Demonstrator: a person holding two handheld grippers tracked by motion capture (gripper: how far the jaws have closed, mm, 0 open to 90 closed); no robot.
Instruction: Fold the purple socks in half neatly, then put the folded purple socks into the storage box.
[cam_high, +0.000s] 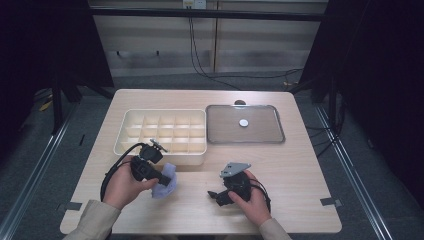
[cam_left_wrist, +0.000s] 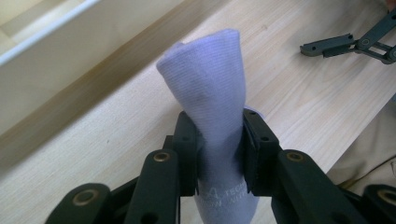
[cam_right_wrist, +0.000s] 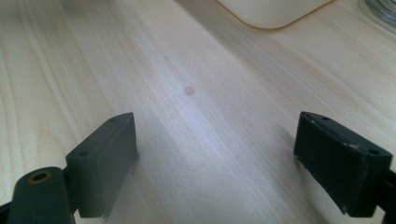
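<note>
Left claw (cam_high: 167, 178) stands clamped, angled over the table; right claw (cam_high: 214, 195) gapes wide, jaws empty.

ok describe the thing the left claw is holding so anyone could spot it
On the wooden table, just in front of the cream divided box, the left claw pinches a rolled pale lilac sock. It is the only soft fabric item there.

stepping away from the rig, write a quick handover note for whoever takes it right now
Left claw: shut on the pale lilac rolled fabric sock, held just above the light wooden table, in front of the cream plastic divided organiser box.
Right claw: open, nothing between its jaws, low over bare tabletop to the right of the sock.
Clear lid lies flat beside the box on its right.
Done: sock rolled and gripped.
Left, probably: set it in a compartment; the ones in view look empty.
</note>
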